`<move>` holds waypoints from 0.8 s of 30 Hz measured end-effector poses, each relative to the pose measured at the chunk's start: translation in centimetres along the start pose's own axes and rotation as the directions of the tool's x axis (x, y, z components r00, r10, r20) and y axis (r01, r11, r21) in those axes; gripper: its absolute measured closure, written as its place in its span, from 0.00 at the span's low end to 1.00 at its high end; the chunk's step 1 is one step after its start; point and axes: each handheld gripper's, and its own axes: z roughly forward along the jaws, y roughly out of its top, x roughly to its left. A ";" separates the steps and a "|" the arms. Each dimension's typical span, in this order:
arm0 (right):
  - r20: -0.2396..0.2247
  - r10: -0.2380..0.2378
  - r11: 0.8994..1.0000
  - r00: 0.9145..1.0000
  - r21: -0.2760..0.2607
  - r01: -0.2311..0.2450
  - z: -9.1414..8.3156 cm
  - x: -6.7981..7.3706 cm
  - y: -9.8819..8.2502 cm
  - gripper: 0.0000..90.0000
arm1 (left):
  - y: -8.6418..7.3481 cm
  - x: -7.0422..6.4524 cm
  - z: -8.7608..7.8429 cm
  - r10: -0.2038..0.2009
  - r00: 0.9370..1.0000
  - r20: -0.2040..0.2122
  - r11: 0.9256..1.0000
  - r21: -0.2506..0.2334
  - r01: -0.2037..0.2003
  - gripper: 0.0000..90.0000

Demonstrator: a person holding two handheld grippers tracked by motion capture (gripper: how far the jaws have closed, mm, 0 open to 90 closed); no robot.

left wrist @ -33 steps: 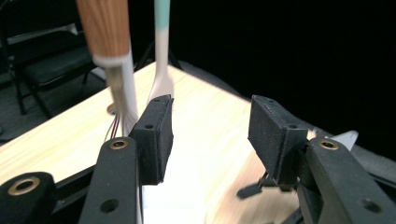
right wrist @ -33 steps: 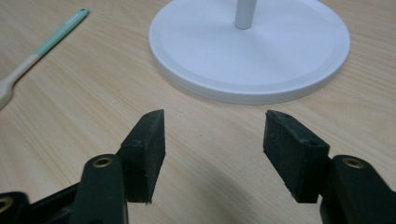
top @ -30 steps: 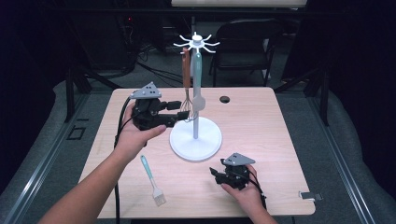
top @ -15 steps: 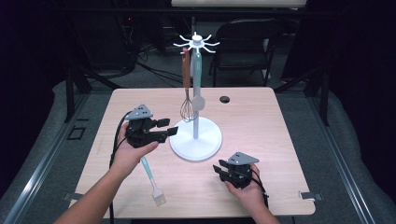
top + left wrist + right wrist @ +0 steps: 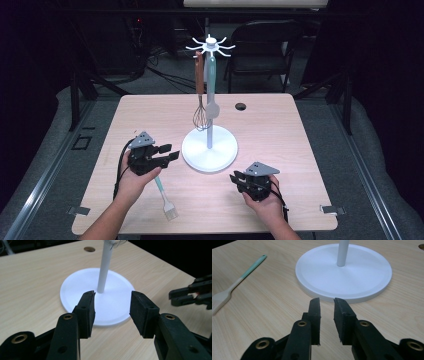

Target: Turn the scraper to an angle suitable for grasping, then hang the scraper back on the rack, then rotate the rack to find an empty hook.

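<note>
A white utensil stand (image 5: 209, 150) rises from the middle of the table, its round base (image 5: 82, 285) (image 5: 344, 272) lying ahead of both grippers. A brown-handled whisk (image 5: 200, 107) and a teal spatula (image 5: 212, 85) hang from its hooks. A teal-handled pastry brush (image 5: 165, 197) (image 5: 232, 287) lies flat, its handle end under my left hand. My left gripper (image 5: 170, 152) (image 5: 113, 297) hovers low, left of the base, open. My right gripper (image 5: 234, 177) (image 5: 327, 302) rests at the front right, a narrow gap between its pads. Both pairs of jaws have just been closing on nothing.
A dark round grommet (image 5: 241, 106) sits in the tabletop behind the stand. A black chair (image 5: 265, 45) stands beyond the far edge. Metal clips (image 5: 79, 210) (image 5: 330, 209) stick out at the near corners. My right gripper's jaws (image 5: 192, 293) show at the left gripper view's right edge.
My left hand has come down and back from beside the whisk to just above the table over the brush handle. The right gripper's jaws have narrowed; that hand stayed put.
</note>
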 end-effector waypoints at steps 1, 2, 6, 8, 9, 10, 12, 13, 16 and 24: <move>0.001 0.002 1.000 1.000 0.003 -0.002 -0.1 0.0 0.0 0.86 | -0.5 0.2 0.0 -0.008 1.000 -0.007 1.000 0.003 0.008 0.60; 0.002 0.004 1.000 1.000 -0.004 -0.004 -0.1 -0.1 0.1 0.87 | -1.1 0.3 0.0 -0.018 1.000 -0.013 1.000 0.000 0.018 0.60; 0.000 0.011 1.000 1.000 -0.018 -0.011 -0.3 -0.3 0.2 0.88 | -2.9 0.9 -0.2 -0.062 0.998 -0.025 0.998 -0.009 0.062 0.60; -0.001 0.025 0.999 1.000 -0.023 -0.025 -0.4 -0.4 0.3 0.89 | -3.4 1.2 -0.3 -0.065 0.997 -0.039 0.998 -0.005 0.065 0.60; -0.001 0.028 0.999 1.000 -0.029 -0.028 -0.4 -0.5 0.3 0.89 | -3.6 1.3 -0.4 -0.069 0.996 -0.052 0.998 -0.005 0.069 0.60; 0.002 0.024 0.999 1.000 -0.022 -0.024 -0.5 -0.6 0.4 0.90 | -3.7 1.5 -0.5 -0.066 0.996 -0.060 0.998 -0.003 0.066 0.60; -0.001 0.027 0.999 1.000 -0.020 -0.027 -0.4 -0.6 0.6 0.91 | -4.0 1.8 -0.8 -0.055 0.995 -0.081 0.998 -0.006 0.054 0.59; -0.001 0.027 0.999 1.000 -0.020 -0.027 -0.3 -0.5 0.8 0.91 | -4.3 1.9 -0.9 -0.057 0.994 -0.092 0.998 -0.004 0.057 0.59; 0.001 0.014 1.000 1.000 -0.016 -0.014 -0.4 -0.5 1.4 0.93 | -4.8 2.2 -0.9 -0.052 0.994 -0.100 0.999 -0.001 0.053 0.59; 0.001 0.015 0.999 1.000 -0.052 -0.014 -0.7 -0.8 3.7 0.96 | -5.5 2.2 -0.4 -0.051 0.995 -0.090 0.998 0.029 0.054 0.59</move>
